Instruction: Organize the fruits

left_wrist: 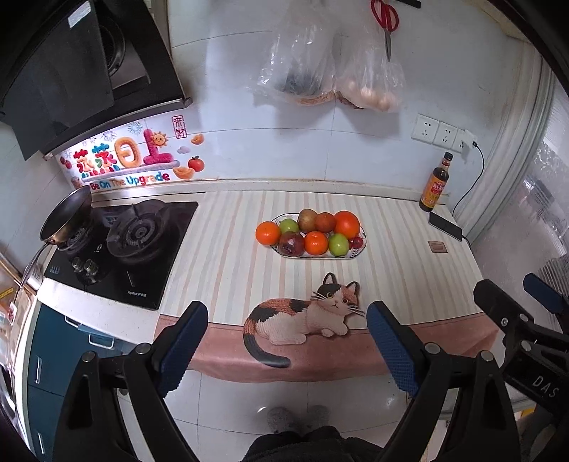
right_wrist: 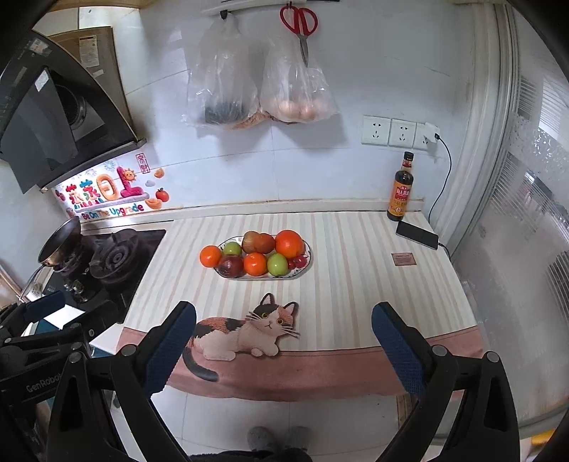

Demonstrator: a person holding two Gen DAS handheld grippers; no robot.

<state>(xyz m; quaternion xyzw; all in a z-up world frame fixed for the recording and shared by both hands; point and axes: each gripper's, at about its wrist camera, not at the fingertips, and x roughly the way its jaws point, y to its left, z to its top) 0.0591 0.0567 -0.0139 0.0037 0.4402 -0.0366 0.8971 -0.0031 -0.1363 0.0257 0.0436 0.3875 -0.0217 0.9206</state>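
Note:
A white oval plate (left_wrist: 350,254) (right_wrist: 263,278) stands mid-counter on a striped mat, piled with oranges, green apples and dark red apples. One orange (left_wrist: 267,232) (right_wrist: 210,256) lies at the plate's left end; whether it rests on the rim or the mat I cannot tell. A large orange (left_wrist: 346,224) (right_wrist: 288,242) is at the back right. My left gripper (left_wrist: 288,337) hovers open over the counter's front edge, well short of the plate, nothing between its fingers. My right gripper (right_wrist: 284,344) is likewise open and empty, beside the left one.
A gas stove (left_wrist: 121,248) with a pan (left_wrist: 67,216) fills the left of the counter. At the back right stand a sauce bottle (left_wrist: 435,184) and a charging phone (left_wrist: 444,222). Plastic bags (right_wrist: 259,96) and scissors (right_wrist: 300,25) hang on the wall. A cat picture (left_wrist: 306,312) marks the mat's front.

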